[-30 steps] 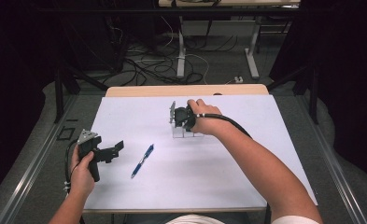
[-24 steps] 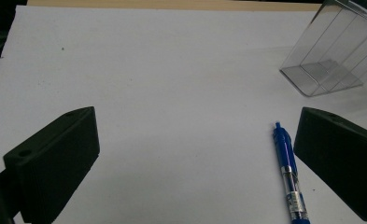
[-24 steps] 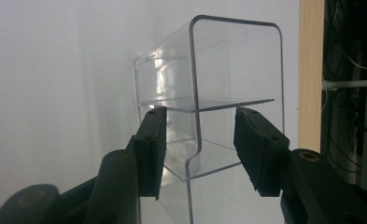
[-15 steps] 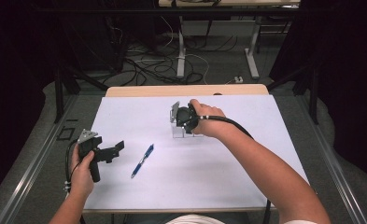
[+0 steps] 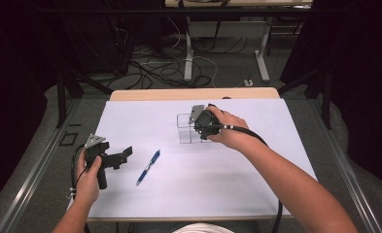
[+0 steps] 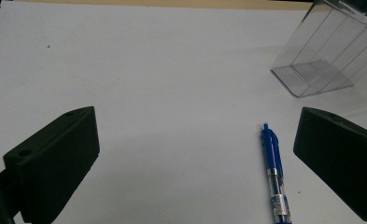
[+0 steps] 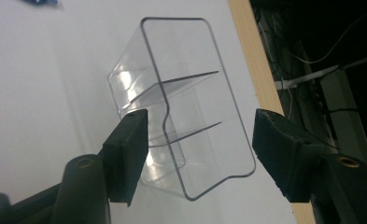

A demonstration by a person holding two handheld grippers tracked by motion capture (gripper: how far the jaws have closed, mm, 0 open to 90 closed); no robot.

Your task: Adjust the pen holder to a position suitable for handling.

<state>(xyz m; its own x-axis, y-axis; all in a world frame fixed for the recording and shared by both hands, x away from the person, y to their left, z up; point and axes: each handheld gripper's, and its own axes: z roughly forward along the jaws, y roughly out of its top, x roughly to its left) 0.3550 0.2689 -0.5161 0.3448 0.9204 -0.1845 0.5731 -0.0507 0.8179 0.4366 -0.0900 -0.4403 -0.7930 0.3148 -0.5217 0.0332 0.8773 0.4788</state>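
A clear plastic holder (image 5: 185,130) with inner dividers stands on the white table top (image 5: 256,160), right of centre. My right gripper (image 5: 199,130) hovers just over it. In the right gripper view the jaws straddle the holder (image 7: 190,93) and have just been opening; the pads stand off its walls, so the right gripper (image 7: 200,144) is open. A blue pen (image 5: 148,167) lies left of centre. My left gripper (image 5: 123,156) is held low at the table's left, jaws wide apart and empty. In the left gripper view, the pen (image 6: 274,172) lies just inside the right jaw of the left gripper (image 6: 195,158), with the holder (image 6: 321,51) farther off.
The table's wooden far edge (image 5: 193,93) lies close behind the holder. Beyond it, cables (image 5: 149,68) and desk legs (image 5: 262,53) crowd the floor. A metal rail (image 5: 33,170) runs along the table's left side.
The right hand has shifted to the right and lifted a little, away from the holder, which stayed in place. The left hand and pen have not moved.
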